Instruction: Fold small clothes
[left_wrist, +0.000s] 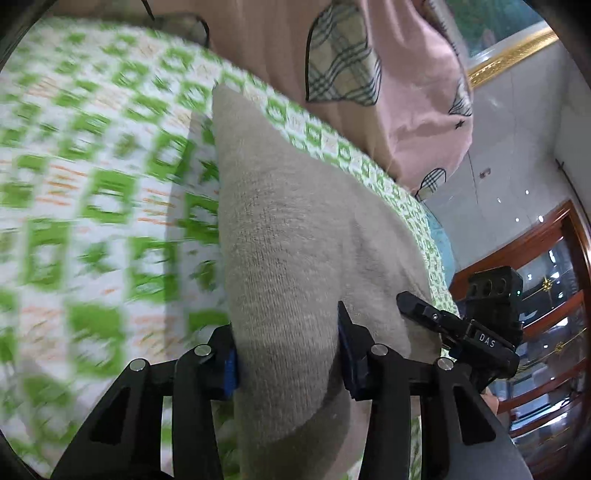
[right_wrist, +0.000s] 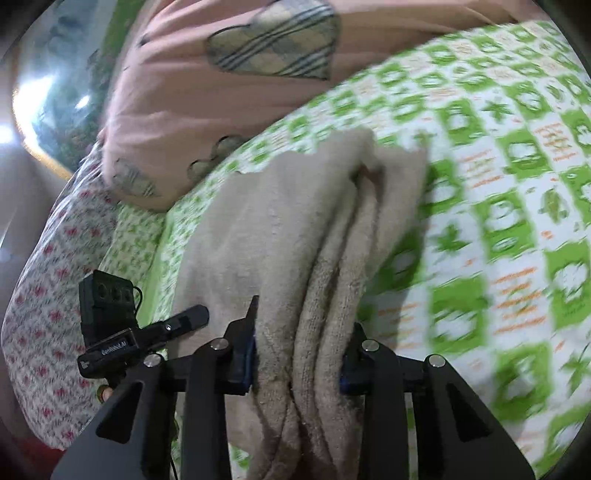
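Note:
A small beige knit garment (left_wrist: 288, 236) lies over the green-and-white patterned bedsheet (left_wrist: 92, 184). My left gripper (left_wrist: 288, 354) is shut on one end of it, the cloth bunched between the blue-padded fingers. My right gripper (right_wrist: 299, 354) is shut on the beige garment (right_wrist: 314, 221) too, holding several folded layers between its fingers. The garment stretches forward from both grippers above the sheet (right_wrist: 498, 184). The other gripper shows at the edge of each view.
A pink blanket with plaid heart patches (left_wrist: 369, 74) is heaped at the far side of the bed (right_wrist: 221, 74). A floral pillow (right_wrist: 48, 295) lies at the left. A wooden glass cabinet (left_wrist: 546, 295) stands beside the bed.

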